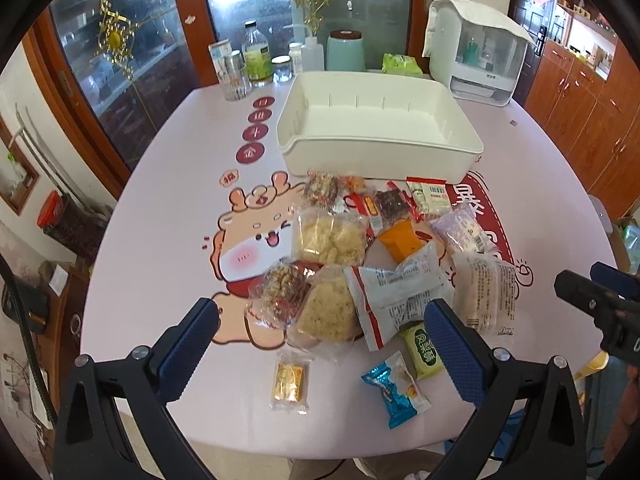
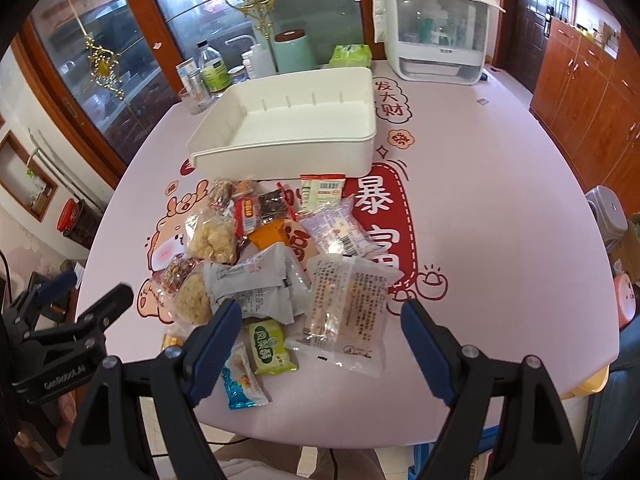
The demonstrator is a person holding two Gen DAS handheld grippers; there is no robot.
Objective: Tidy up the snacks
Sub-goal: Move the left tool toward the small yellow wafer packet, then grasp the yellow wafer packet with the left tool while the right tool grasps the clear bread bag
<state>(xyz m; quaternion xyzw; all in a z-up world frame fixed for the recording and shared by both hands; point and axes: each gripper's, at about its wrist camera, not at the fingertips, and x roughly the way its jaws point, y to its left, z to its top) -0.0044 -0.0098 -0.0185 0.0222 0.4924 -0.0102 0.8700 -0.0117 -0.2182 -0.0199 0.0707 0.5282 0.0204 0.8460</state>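
A heap of wrapped snacks [image 1: 360, 248] [image 2: 272, 256] lies on the pink table, just in front of an empty white bin [image 1: 376, 128] [image 2: 288, 128]. Nearest me are a gold candy [image 1: 289, 380], a blue packet [image 1: 394, 394] [image 2: 240, 384] and a green packet [image 1: 422, 346] [image 2: 270, 346]. My left gripper [image 1: 320, 320] hangs open above the near edge of the heap, holding nothing. My right gripper [image 2: 322, 324] is open too, over a clear long packet [image 2: 348, 316] and empty. Each gripper shows at the side of the other's view.
Bottles, jars and a glass [image 1: 256, 64] stand at the table's far left, with a mint canister [image 1: 346, 52] and a green pack [image 1: 402, 65] behind the bin. A white appliance [image 1: 476, 52] [image 2: 436, 28] sits far right. Wooden cabinets line the right wall.
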